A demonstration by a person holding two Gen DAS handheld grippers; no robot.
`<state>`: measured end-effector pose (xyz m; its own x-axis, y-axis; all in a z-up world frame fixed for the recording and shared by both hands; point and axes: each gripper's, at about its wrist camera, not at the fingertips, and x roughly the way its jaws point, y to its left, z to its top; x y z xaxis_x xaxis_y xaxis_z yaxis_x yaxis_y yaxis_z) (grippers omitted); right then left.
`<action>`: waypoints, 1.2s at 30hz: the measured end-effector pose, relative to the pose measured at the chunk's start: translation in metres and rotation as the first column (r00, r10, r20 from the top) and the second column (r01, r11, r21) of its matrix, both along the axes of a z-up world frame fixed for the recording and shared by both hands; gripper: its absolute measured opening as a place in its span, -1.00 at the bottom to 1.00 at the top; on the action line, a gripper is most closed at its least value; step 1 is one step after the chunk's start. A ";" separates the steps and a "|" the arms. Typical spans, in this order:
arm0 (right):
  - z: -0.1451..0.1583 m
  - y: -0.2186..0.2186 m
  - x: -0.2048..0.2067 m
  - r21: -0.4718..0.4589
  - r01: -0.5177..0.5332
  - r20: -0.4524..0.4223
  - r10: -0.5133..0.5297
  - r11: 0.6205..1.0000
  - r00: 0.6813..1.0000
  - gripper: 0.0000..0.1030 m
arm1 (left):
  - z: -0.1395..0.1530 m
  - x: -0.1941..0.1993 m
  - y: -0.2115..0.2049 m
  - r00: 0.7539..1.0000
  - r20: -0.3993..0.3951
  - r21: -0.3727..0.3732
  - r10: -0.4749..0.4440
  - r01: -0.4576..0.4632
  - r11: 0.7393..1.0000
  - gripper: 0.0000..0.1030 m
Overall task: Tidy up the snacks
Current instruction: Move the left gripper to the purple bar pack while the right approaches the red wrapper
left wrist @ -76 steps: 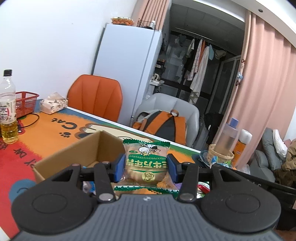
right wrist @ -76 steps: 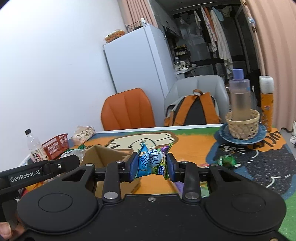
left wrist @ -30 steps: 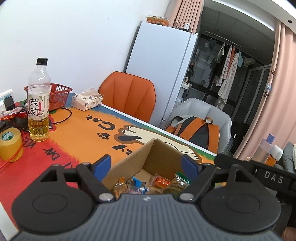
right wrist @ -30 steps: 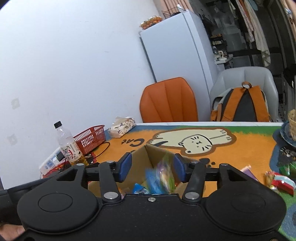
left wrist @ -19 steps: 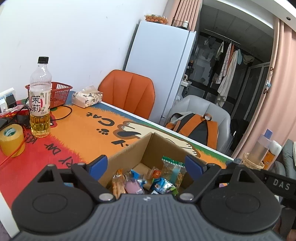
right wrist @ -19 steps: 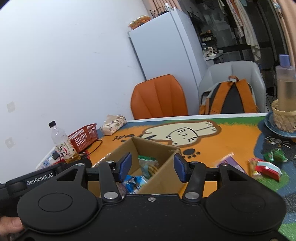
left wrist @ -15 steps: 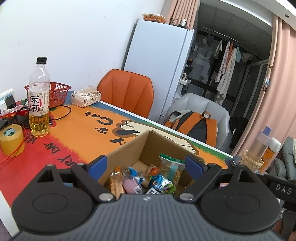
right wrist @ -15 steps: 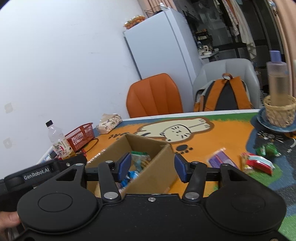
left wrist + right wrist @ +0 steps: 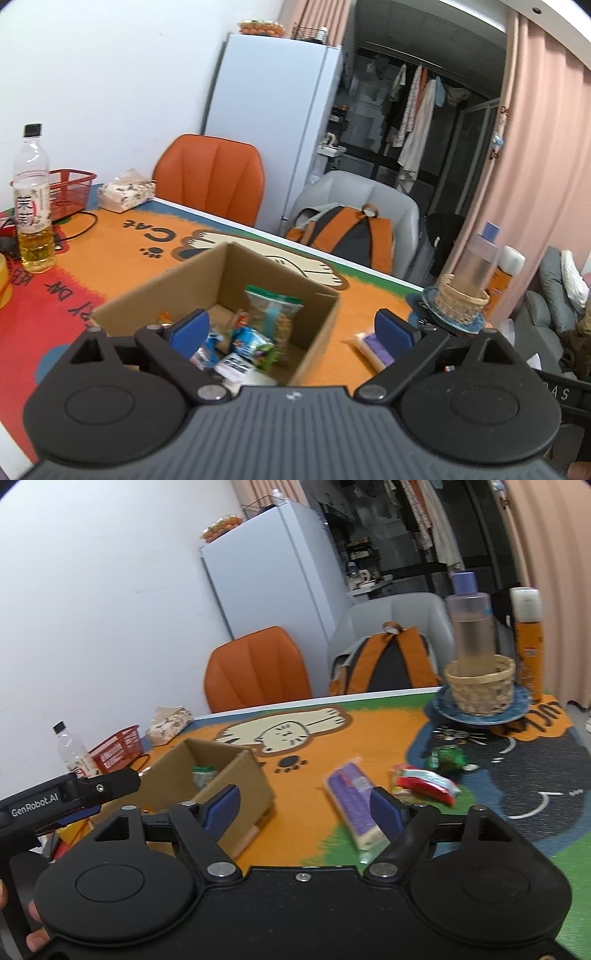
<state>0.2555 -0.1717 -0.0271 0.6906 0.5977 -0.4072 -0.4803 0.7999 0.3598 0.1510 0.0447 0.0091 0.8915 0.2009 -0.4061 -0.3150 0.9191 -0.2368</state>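
Note:
An open cardboard box (image 9: 317, 317) (image 9: 255, 779) sits on the cat-print table mat and holds several snack packets, among them a clear green-topped bag (image 9: 273, 314). My left gripper (image 9: 291, 330) is open and empty above the box's near right corner. My right gripper (image 9: 306, 810) is open and empty, to the right of the box. A purple snack bar (image 9: 354, 801) (image 9: 369, 349) lies on the mat just ahead of its right finger. A red-and-white packet (image 9: 424, 781) and a green candy (image 9: 447, 757) lie further right.
A wicker basket with a bottle (image 9: 478, 686) stands on a blue plate at the back right, next to an orange can (image 9: 528, 642). A tea bottle (image 9: 33, 206), a red basket (image 9: 70, 192) and a tissue pack (image 9: 125, 190) stand at the left. Chairs line the far edge.
Both grippers let go of their snacks into the box and opened. Both have since swung right, the right one off the box toward the loose snacks on the mat.

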 end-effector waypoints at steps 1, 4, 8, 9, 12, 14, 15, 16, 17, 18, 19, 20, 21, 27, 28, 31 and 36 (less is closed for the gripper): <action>-0.001 -0.005 0.000 -0.001 0.007 -0.001 -0.007 1.000 1.000 0.54 | 0.000 0.001 -0.004 1.000 -0.001 0.001 -0.009 0.009 1.000 0.86; -0.005 -0.017 0.002 -0.009 0.030 -0.004 -0.030 1.000 1.000 0.54 | -0.001 0.005 -0.016 0.999 0.001 0.003 -0.034 0.034 0.999 0.86; -0.011 -0.033 0.006 -0.004 0.059 -0.015 -0.059 0.998 0.998 0.53 | -0.004 0.014 -0.031 0.998 -0.008 0.012 -0.070 0.070 0.997 0.86; -0.012 -0.036 0.007 -0.003 0.067 -0.017 -0.067 0.998 0.998 0.50 | -0.005 0.015 -0.035 0.997 -0.010 0.014 -0.077 0.077 0.997 0.86; -0.017 -0.045 0.012 -0.008 0.078 -0.026 -0.078 0.997 0.997 0.43 | -0.007 0.021 -0.045 0.995 -0.010 0.018 -0.100 0.101 0.995 0.86; -0.019 -0.049 0.014 -0.008 0.085 -0.030 -0.085 0.996 0.996 0.37 | -0.008 0.025 -0.049 0.993 -0.010 0.019 -0.114 0.114 0.993 0.86; -0.021 -0.051 0.016 -0.007 0.088 -0.032 -0.088 0.996 0.996 0.32 | -0.008 0.027 -0.052 0.993 -0.010 0.021 -0.121 0.121 0.992 0.86; -0.022 -0.052 0.018 -0.007 0.091 -0.035 -0.091 0.996 0.995 0.30 | -0.009 0.029 -0.054 0.992 -0.010 0.022 -0.125 0.125 0.992 0.86; -0.024 -0.053 0.020 -0.007 0.093 -0.037 -0.093 0.996 0.995 0.27 | -0.010 0.032 -0.056 0.991 -0.012 0.023 -0.131 0.131 0.991 0.86; -0.025 -0.054 0.023 -0.007 0.096 -0.039 -0.096 0.995 0.995 0.24 | -0.011 0.035 -0.059 0.991 -0.015 0.024 -0.135 0.136 0.990 0.86; -0.027 -0.055 0.025 -0.009 0.097 -0.041 -0.098 0.995 0.994 0.23 | -0.013 0.037 -0.060 0.990 -0.017 0.024 -0.139 0.139 0.990 0.86; -0.029 -0.056 0.028 -0.011 0.098 -0.043 -0.099 0.995 0.994 0.20 | -0.014 0.040 -0.062 0.990 -0.021 0.024 -0.142 0.142 0.990 0.85; -0.031 -0.056 0.031 -0.012 0.099 -0.046 -0.099 0.995 0.994 0.17 | -0.016 0.042 -0.064 0.989 -0.024 0.024 -0.143 0.144 0.989 0.85; -0.041 -0.055 0.048 -0.019 0.098 -0.060 -0.099 0.995 0.993 0.09 | -0.026 0.060 -0.071 0.987 -0.047 0.014 -0.155 0.156 0.988 0.81; -0.042 -0.055 0.050 -0.021 0.098 -0.061 -0.099 0.995 0.993 0.09 | -0.028 0.063 -0.072 0.986 -0.051 0.011 -0.156 0.157 0.988 0.81; -0.047 -0.054 0.058 -0.031 0.092 -0.063 -0.093 0.995 0.994 0.08 | -0.034 0.075 -0.077 0.985 -0.062 0.014 -0.159 0.161 0.987 0.79; -0.054 -0.054 0.075 -0.048 0.085 -0.065 -0.088 0.995 0.994 0.08 | -0.044 0.096 -0.082 0.984 -0.088 0.008 -0.157 0.158 0.987 0.71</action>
<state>0.3304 -0.2253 -0.0808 0.7089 0.5172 -0.4795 -0.3847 0.8534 0.3518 0.2475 -0.0376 -0.0354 0.8738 0.0678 -0.4815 -0.1851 0.9621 -0.2004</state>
